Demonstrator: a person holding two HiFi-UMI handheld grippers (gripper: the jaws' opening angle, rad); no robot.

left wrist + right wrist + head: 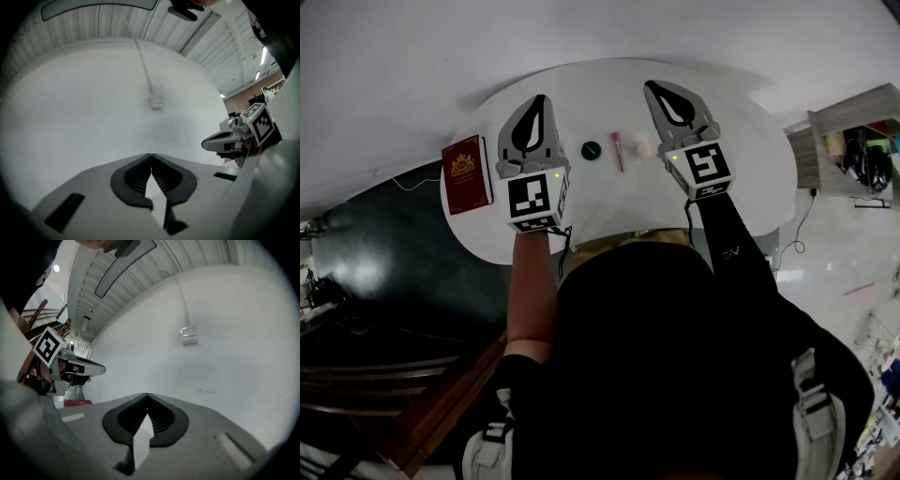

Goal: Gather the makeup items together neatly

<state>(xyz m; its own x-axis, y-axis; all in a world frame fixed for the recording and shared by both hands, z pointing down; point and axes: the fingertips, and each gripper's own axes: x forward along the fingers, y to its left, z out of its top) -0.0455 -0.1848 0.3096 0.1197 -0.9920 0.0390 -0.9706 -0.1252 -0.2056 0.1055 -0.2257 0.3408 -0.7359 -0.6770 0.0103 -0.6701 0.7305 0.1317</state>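
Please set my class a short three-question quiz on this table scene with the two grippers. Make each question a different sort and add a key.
1. True or false: the left gripper and the right gripper are both shut and empty.
2. What lies on the white table to the left of the left gripper? A. a red book B. a cup C. a phone
3. How many small items lie between the grippers?

Key: 1 true. 2 A. 3 three: a dark round item, a pink stick, a pale round item.

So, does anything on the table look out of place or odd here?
Only the red booklet at the table's left edge: it is no makeup item and lies well apart from the pink tube. Nothing looks spilled or damaged.
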